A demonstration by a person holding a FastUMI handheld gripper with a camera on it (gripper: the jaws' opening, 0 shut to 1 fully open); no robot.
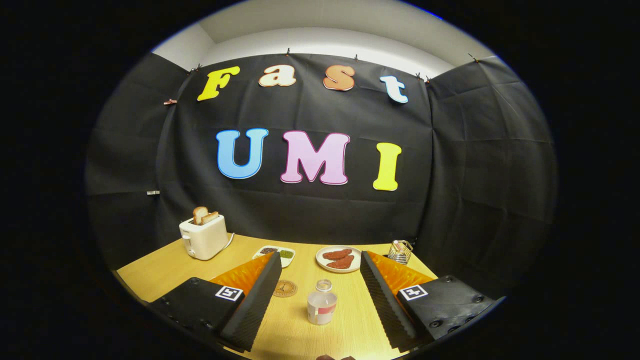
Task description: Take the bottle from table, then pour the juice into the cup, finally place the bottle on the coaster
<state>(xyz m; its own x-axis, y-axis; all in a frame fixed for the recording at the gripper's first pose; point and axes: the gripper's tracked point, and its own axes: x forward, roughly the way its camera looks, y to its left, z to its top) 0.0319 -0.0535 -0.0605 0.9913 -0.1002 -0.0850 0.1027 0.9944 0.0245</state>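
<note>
Zero of three steps done: bottle untouched, no pour, coaster bare.
Gripper (317, 300): fingers spread wide apart, holding nothing; bottle sits in the gap between them, touching neither.
Bottle (321, 303): small clear plastic, upright on table, no cap seen on its mouth; pale contents w/ a red band on the label; roughly centred betw. the two fingers, a little nearer the left one.
Coaster (285, 288): round, brownish, flat on table just beside the left finger's inner edge, left of and slightly beyond the bottle; nothing on it.
Cup: can't tell which item it is; a small metallic container (400, 251) stands beyond the right finger, near the booth wall — poss. the cup, not certain.
Table (165, 270): light wood.
Other items: toaster (203, 239) w/ two bread slices up, far left; small tray (282, 253) w/ dark and green fillings beyond the left fingertip; plate (339, 259) w/ two reddish pieces beyond the bottle.
Step in hand (judged): approach to grasp; fingers look lined up to close on the bottle.
Left to do: grasp, lift, pour, set on coaster.
</note>
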